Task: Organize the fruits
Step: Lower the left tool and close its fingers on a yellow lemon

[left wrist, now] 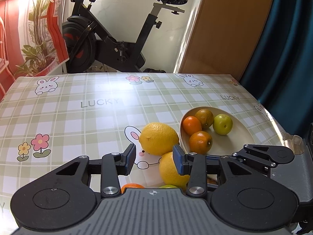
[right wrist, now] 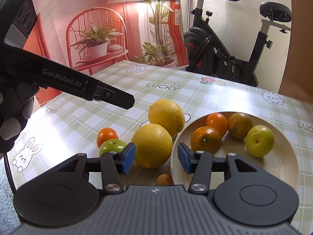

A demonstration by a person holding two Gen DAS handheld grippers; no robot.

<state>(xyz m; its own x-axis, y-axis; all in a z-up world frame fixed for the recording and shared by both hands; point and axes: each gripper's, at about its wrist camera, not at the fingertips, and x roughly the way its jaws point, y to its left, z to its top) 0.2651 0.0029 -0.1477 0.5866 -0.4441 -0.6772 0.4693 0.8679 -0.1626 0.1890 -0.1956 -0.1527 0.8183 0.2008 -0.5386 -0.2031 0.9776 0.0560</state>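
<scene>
A: Two lemons on the bench, just ahead of left claw, jaws apart, empty.
B: Right claw apart too, empty; plate of four fruits beside it.

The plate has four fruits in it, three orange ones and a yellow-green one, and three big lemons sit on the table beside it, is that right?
Not quite: there are two big lemons, not three. The right wrist view shows the near lemon and the far lemon on the table beside the plate. The rest holds: the plate contains four fruits, three orange ones and a yellow-green one.
</scene>
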